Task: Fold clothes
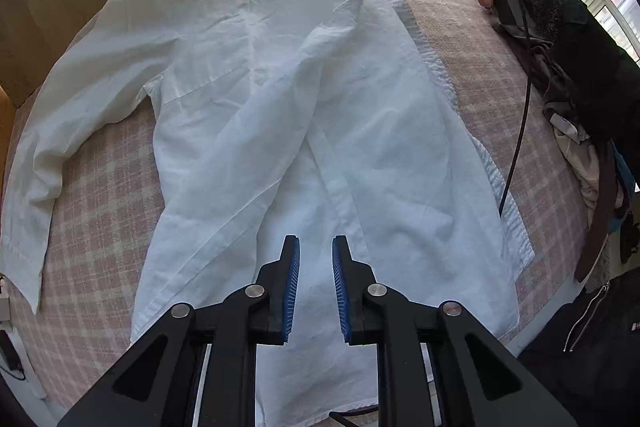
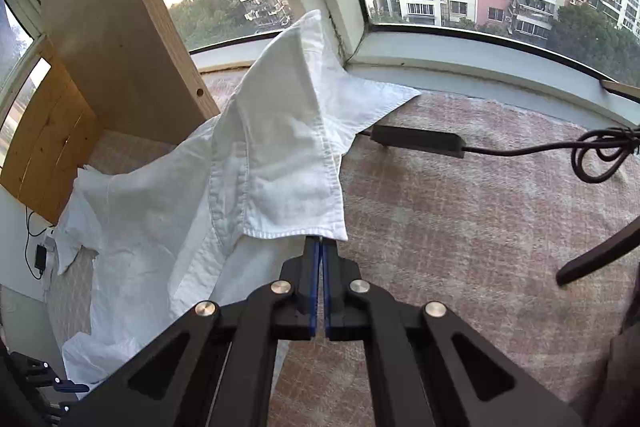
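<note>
Checked pink bed [image 1: 472, 39] carries everything. White shirt [image 1: 280, 115] lies spread on it, ahead of and under the left hand-held gripper [image 1: 316, 247]; one sleeve [image 1: 52, 131] trails off to that gripper's left, body wrinkled, right front panel already laid inward by the look of it. Pile of dark clothes [image 1: 580, 99] well to the left gripper's right, untouched. Left hand-held gripper hovers over the hem, jaws apart, nothing between them. Right hand-held gripper [image 2: 320, 247] is clenched on the shirt at the collar [image 2: 288, 155], lifting it clear of the bed. Black adapter [image 2: 418, 141] and cable lie beyond. Judgement: early stage; left sleeve, side folds and the final halving remain.
</note>
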A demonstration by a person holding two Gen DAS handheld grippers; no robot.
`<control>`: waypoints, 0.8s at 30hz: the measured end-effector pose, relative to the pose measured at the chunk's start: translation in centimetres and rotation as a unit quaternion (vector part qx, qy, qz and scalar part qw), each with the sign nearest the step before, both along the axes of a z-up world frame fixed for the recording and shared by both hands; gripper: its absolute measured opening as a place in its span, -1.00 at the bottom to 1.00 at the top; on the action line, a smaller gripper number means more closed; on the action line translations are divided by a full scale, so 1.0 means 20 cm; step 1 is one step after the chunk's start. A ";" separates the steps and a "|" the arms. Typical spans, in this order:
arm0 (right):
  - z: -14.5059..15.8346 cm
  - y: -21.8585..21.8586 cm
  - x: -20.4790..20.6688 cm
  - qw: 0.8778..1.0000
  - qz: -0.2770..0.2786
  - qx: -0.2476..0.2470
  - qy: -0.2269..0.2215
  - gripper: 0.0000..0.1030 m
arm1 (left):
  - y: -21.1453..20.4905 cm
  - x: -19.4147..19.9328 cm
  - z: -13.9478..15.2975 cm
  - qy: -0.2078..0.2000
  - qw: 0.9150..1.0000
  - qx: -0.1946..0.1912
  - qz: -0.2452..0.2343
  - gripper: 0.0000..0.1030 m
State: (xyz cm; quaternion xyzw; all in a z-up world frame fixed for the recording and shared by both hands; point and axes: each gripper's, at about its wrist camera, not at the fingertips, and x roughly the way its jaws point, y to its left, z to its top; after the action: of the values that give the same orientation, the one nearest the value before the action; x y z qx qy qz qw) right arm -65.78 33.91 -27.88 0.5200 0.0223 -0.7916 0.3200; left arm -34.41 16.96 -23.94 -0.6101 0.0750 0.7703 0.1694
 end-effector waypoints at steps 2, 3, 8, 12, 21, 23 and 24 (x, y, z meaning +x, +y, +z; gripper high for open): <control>-0.02 -0.01 -0.01 0.999 0.000 0.030 0.014 -0.97 | 0.01 0.00 -0.01 -0.002 1.000 -0.002 -0.003 -0.69; -0.03 -0.03 -0.01 0.998 -0.004 0.054 0.029 -0.97 | 0.02 0.00 -0.02 -0.004 1.000 0.000 -0.005 -0.69; -0.14 -0.04 -0.09 0.996 0.014 0.056 -0.064 -0.74 | 0.06 0.01 0.00 -0.002 1.000 0.004 -0.016 -0.68; -0.17 -0.08 -0.04 0.996 0.039 0.077 -0.030 -0.57 | 0.07 0.03 0.00 -0.005 1.000 0.005 -0.023 -0.68; 0.01 0.17 0.07 0.997 0.012 0.065 -0.040 -0.85 | 0.13 0.18 0.04 -0.010 0.998 0.021 -0.056 -0.59; 0.10 0.25 0.22 0.997 0.032 0.047 -0.060 -0.83 | 0.15 0.22 0.06 -0.012 0.997 0.027 -0.067 -0.58; 0.15 0.30 0.29 0.996 0.038 0.032 -0.074 -0.83 | 0.16 0.24 0.07 -0.010 0.997 0.027 -0.070 -0.57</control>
State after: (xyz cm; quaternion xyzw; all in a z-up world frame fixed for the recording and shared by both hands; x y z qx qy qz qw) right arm -60.05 39.82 -24.84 0.5863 0.0434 -0.7370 0.3335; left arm -29.55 20.11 -22.51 -0.6062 0.0950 0.7521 0.2406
